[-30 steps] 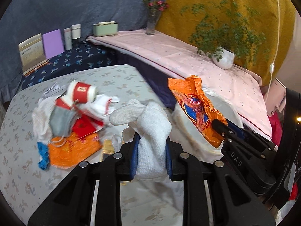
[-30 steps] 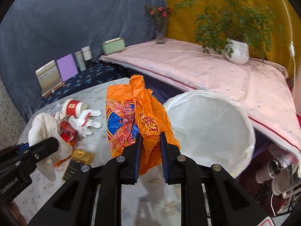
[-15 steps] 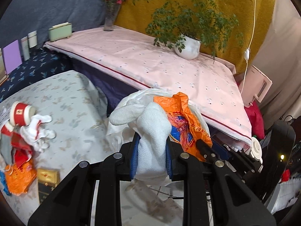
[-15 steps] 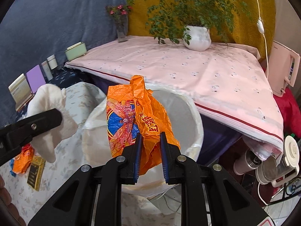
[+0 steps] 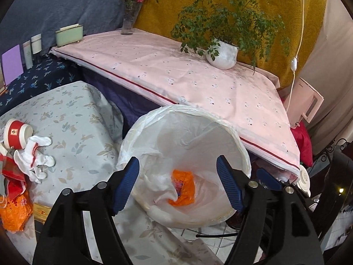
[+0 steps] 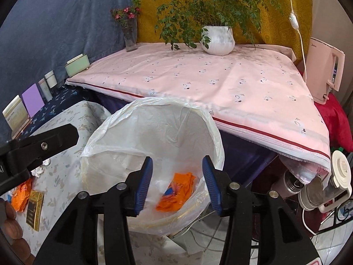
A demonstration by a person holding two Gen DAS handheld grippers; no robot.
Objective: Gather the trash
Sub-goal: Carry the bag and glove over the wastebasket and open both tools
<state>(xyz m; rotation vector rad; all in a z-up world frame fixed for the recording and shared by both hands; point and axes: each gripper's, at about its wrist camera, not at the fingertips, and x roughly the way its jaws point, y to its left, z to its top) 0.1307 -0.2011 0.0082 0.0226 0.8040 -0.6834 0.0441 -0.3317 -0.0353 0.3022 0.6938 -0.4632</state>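
Observation:
A bin lined with a white plastic bag (image 5: 231, 137) (image 6: 211, 128) stands beside the floral table. At its bottom lie an orange wrapper (image 5: 183, 187) (image 6: 176, 192) and a white cloth (image 5: 161, 183). My left gripper (image 5: 177, 181) is open and empty above the bin mouth. My right gripper (image 6: 177, 182) is open and empty over the bin too. On the table at left lie a red paper cup (image 5: 16, 133), a crumpled white tissue (image 5: 35, 156), an orange wrapper (image 5: 14, 209) (image 6: 21, 192) and a gold box (image 6: 34, 209).
The floral table (image 5: 72, 119) is left of the bin. Behind it a pink-covered table (image 5: 176, 70) holds a potted plant (image 5: 222, 53), a flower vase (image 5: 129, 22) and a green box (image 5: 69, 35). A pink kettle (image 6: 326, 72) and flasks (image 6: 339, 176) stand at right.
Both grippers have opened over the bin. The white cloth has dropped from the left one and the orange wrapper from the right one; both now lie at the bin's bottom.

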